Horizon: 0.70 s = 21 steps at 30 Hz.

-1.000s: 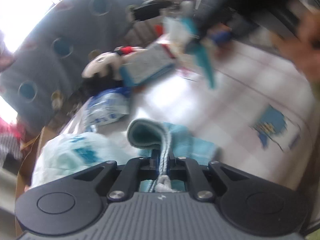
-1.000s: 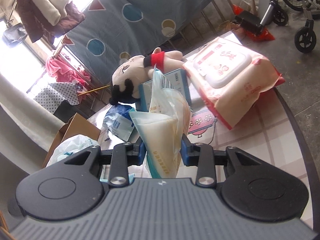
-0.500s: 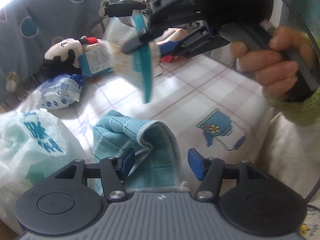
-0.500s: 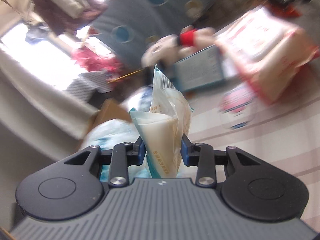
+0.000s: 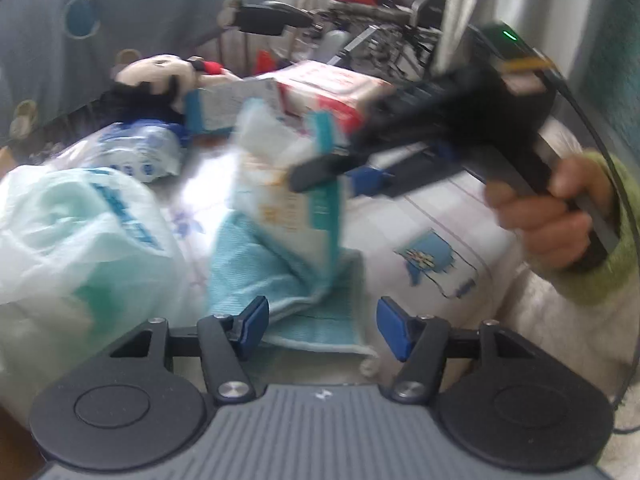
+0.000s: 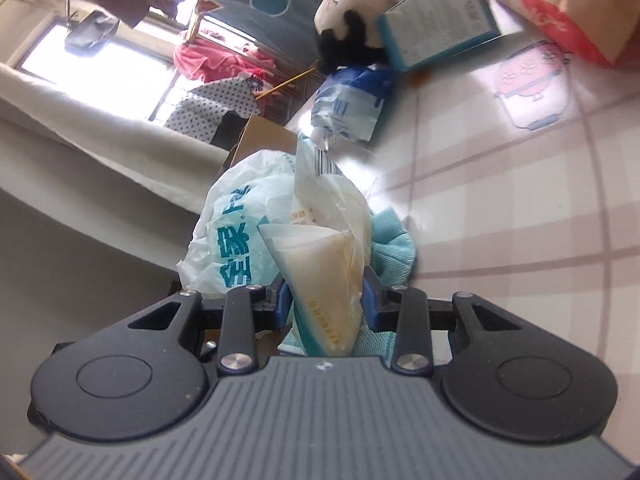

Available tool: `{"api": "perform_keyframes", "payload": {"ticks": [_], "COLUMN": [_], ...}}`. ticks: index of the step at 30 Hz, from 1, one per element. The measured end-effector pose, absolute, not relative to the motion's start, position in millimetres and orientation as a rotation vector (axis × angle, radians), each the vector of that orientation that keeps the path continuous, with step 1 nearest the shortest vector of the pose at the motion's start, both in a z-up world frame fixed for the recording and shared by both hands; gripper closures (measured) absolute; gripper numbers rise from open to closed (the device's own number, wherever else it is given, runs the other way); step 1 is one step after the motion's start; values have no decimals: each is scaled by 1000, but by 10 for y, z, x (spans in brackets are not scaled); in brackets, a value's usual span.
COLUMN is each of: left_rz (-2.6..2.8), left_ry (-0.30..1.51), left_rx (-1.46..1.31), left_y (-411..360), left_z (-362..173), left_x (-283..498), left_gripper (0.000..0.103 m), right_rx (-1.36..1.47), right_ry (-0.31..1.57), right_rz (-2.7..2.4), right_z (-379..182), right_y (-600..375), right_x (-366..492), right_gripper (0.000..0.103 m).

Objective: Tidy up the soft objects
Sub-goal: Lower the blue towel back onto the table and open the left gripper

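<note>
My left gripper [image 5: 324, 330] stands open just above a teal towel [image 5: 280, 280] that lies crumpled on the tablecloth; its pads do not press the cloth. A hand [image 5: 548, 216] at the right holds my right gripper [image 5: 344, 168]. That right gripper [image 6: 326, 296] is shut on a cream and teal plastic tissue packet [image 6: 324, 276], which hangs over the towel [image 6: 394, 248]. From the left wrist the packet [image 5: 288, 196] appears blurred in front of the towel.
A white plastic bag with teal print [image 5: 80, 240] [image 6: 236, 232] bulges at the left, over a cardboard box [image 6: 260, 140]. Further back lie a blue-white pack [image 5: 136, 152], a plush doll [image 5: 156, 76], a blue box [image 6: 436, 28] and a pink wipes pack [image 5: 328, 88].
My left gripper let go of the teal towel and opened; the towel now lies on the table. The right gripper carried its packet down toward the towel and the plastic bag.
</note>
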State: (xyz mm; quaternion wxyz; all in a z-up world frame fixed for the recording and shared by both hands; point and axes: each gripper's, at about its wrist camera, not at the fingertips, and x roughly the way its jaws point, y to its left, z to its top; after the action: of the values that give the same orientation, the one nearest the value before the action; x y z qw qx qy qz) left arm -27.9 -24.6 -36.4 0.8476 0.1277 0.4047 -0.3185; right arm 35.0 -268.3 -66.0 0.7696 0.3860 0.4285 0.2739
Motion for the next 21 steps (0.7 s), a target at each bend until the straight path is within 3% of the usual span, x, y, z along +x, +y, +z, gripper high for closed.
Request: {"api": "perform_keyframes", "payload": {"ticks": [8, 16, 21], "left_rz": [-522, -498, -506], "left_ry": [906, 937, 986], "left_rx": [402, 445, 431], "left_y": [-462, -611, -656], "left_z": [-551, -668, -720], "left_x": [25, 225, 331], "left_gripper": [42, 26, 22], "right_rx": [938, 1024, 1007], "right_ry": [892, 803, 774], "right_rz": [587, 569, 533], "right_z": [-757, -696, -656], "right_y": [-2904, -3174, -3232], "right_x": [285, 254, 240], "right_gripper": [70, 70, 70]}}
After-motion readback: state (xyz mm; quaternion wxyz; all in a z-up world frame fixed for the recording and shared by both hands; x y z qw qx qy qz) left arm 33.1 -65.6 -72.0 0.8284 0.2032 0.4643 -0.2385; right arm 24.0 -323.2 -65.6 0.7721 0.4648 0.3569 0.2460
